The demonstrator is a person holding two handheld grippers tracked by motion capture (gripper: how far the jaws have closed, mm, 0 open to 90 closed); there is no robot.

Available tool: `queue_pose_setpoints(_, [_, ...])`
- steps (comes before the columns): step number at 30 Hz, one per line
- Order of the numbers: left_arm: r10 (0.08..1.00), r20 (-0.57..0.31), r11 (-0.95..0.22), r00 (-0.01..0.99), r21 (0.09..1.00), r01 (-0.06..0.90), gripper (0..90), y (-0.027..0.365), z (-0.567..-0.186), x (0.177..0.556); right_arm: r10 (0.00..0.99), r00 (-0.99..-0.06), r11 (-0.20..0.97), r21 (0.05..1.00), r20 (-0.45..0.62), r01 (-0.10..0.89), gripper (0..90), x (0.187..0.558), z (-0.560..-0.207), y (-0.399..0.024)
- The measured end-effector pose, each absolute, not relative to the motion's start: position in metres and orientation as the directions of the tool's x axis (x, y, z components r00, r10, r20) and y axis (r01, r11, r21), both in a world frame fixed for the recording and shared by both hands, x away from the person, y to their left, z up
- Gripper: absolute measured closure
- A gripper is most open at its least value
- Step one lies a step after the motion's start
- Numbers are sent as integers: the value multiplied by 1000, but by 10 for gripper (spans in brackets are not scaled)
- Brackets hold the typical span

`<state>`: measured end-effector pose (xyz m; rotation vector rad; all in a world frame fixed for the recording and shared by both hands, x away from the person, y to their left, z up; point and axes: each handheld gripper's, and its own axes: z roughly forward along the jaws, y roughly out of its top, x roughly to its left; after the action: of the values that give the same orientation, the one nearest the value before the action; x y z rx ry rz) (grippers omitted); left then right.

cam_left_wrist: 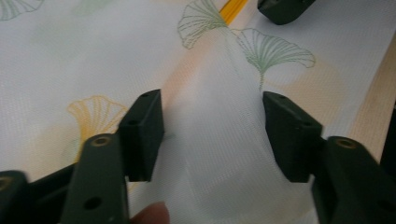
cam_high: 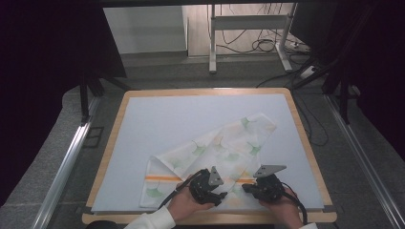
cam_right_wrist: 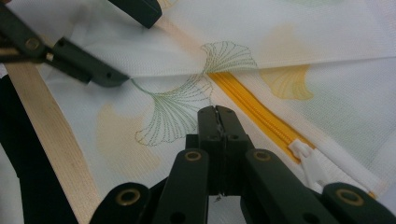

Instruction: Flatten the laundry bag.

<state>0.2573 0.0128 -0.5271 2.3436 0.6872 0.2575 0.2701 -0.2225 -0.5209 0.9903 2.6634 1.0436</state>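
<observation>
Left gripper view: the left gripper [cam_left_wrist: 212, 135] stands with jaws apart astride a raised fold of the white woven cloth cover printed with green and yellow ginkgo leaves [cam_left_wrist: 219, 154]; the pads do not yet press on it. The right gripper [cam_right_wrist: 218, 122] has its jaws fully together; whether a thin layer of cloth is pinched between them cannot be told. The yellow zipper [cam_right_wrist: 261, 112] runs just beside the right fingers, with its white slider [cam_right_wrist: 310, 161] close by them. To do this step well, centre the fold between the left pads and close squarely, taking both layers. Keep the right gripper steady as an anchor, and avoid trapping the zipper teeth.
</observation>
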Motion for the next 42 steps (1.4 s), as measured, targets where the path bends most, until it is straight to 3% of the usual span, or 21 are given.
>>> queue_pose_setpoints(3, [548,7,-630,836,661,407,589,15,-527,259,612,-782,553,641,121,532,898,270,-521,-222])
queue_pose_setpoints(13, [562,28,-623,827,671,401,804,21,-528,263,607,-787,560,645,107,520,897,269,-521,-222])
queue_pose_setpoints(23, [534,-3,-611,846,690,388,882,24,-530,265,607,-788,559,646,109,520,895,270,-521,-222])
queue_pose_setpoints(42, [546,-16,-567,838,729,384,892,41,-514,269,604,-790,564,645,103,515,890,269,-520,-223])
